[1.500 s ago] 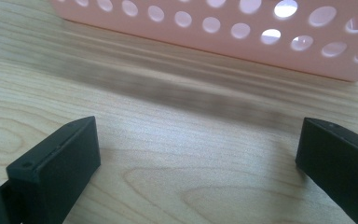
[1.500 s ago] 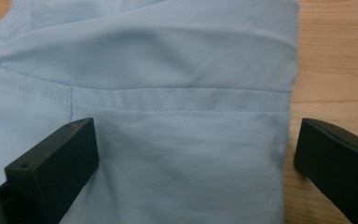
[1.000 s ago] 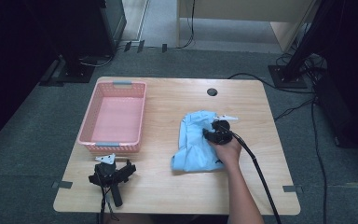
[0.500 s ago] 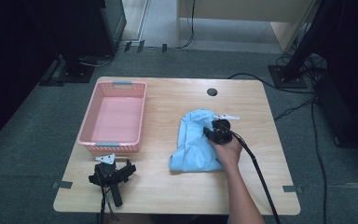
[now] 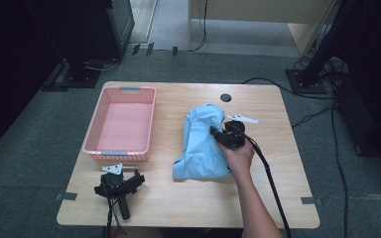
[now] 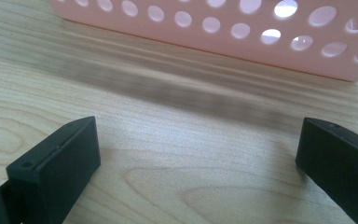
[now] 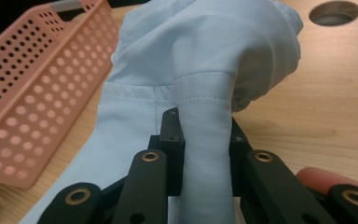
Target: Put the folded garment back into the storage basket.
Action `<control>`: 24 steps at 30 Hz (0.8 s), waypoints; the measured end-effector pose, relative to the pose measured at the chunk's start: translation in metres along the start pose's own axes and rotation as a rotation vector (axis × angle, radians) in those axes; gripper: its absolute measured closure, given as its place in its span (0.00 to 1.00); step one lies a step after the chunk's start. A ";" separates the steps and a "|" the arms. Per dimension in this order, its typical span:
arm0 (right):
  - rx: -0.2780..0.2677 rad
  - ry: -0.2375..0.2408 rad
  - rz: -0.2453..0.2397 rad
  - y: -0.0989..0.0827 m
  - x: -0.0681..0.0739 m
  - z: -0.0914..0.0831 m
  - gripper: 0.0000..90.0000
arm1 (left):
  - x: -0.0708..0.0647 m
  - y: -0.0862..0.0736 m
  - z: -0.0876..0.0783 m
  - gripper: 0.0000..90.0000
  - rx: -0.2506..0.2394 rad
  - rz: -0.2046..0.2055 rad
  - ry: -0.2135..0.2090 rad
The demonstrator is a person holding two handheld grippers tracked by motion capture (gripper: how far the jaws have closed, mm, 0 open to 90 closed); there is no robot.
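A light blue cloth (image 5: 198,148) lies crumpled on the wooden table (image 5: 178,203), right of the middle. My right gripper (image 5: 217,133), held by a hand, is shut on a stitched fold of the cloth (image 7: 205,60). The fold stands up between the two black jaws of the right gripper (image 7: 205,135). My left gripper (image 5: 120,181) lies on the table near the front left with no hand on it. In the left gripper view the left gripper (image 6: 198,149) is open, with only bare wood between its jaws.
A pink perforated basket (image 5: 124,124) stands at the table's left, just beyond the left gripper; its wall (image 6: 214,28) is close ahead of that gripper's jaws. A round cable hole (image 5: 225,97) sits at the table's far edge. Cables trail over the floor at the right.
The right gripper has risen a little with the fold of cloth pinched in it, pulling the cloth up. The left gripper has not moved.
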State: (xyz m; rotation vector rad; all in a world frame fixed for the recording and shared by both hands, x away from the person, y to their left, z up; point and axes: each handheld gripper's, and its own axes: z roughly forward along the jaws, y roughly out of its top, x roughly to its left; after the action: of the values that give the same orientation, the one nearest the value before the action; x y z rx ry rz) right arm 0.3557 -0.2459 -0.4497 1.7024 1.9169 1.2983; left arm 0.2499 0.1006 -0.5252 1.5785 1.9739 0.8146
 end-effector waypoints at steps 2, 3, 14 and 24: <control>-0.011 0.006 -0.014 0.003 0.007 -0.003 0.86 | 0.000 0.000 0.000 0.00 0.000 0.000 0.000; -0.016 0.010 -0.017 0.005 0.010 -0.004 0.86 | 0.000 0.000 0.000 0.00 0.001 0.000 0.000; -0.089 0.050 -0.011 0.024 0.041 -0.023 0.87 | 0.000 0.000 0.000 0.00 -0.003 -0.004 0.000; -0.154 0.083 -0.022 0.036 0.061 -0.034 0.87 | 0.000 0.000 0.000 0.00 0.000 0.000 0.000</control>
State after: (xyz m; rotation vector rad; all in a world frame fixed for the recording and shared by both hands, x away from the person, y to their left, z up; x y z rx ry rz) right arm 0.3384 -0.2096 -0.3822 1.5719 1.8217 1.4880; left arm 0.2500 0.1006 -0.5253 1.5784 1.9734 0.8144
